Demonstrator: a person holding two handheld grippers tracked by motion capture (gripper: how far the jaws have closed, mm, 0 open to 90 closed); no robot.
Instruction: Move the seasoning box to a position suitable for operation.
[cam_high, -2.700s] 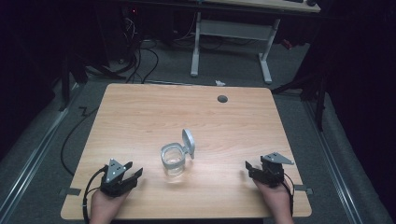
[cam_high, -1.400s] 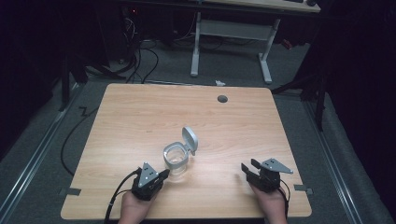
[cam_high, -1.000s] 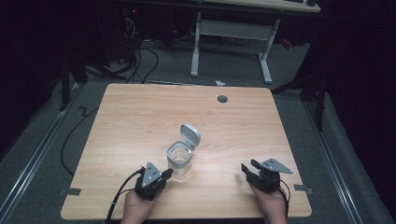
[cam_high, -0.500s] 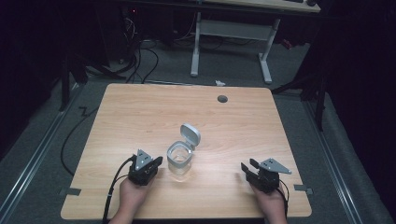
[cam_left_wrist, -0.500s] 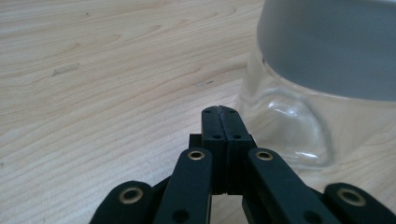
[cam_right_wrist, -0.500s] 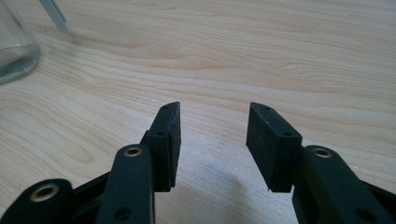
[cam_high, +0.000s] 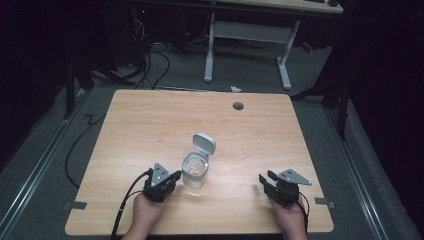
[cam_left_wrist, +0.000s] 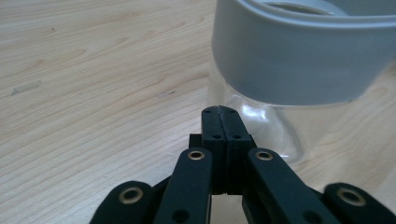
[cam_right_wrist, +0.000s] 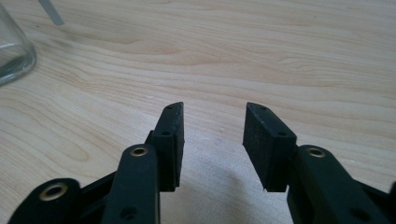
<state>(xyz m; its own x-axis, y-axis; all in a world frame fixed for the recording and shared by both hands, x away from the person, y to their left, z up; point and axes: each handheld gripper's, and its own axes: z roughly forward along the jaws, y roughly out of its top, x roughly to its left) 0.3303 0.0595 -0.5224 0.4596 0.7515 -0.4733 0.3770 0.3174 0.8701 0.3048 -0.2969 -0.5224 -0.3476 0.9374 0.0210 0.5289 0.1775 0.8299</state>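
The jar (cam_high: 194, 171), upright near the table's (cam_high: 150, 120) front middle with its lid (cam_high: 204, 143) flipped open, is met just right of the left gripper (cam_high: 172, 176), fingers pressed together empty, while the right gripper (cam_high: 266, 178), fingers parted and just closing on nothing, is kept well apart.

In the left gripper view the jar (cam_left_wrist: 299, 70) runs off the top and right edges, so its mouth and lid are cut away, and the closed jaws cover part of its glass base. In the right gripper view the jar (cam_right_wrist: 14, 46) is just a curved sliver at the left edge. From above, both forearms are cut by the bottom edge, and the jar's contents are too small to tell.
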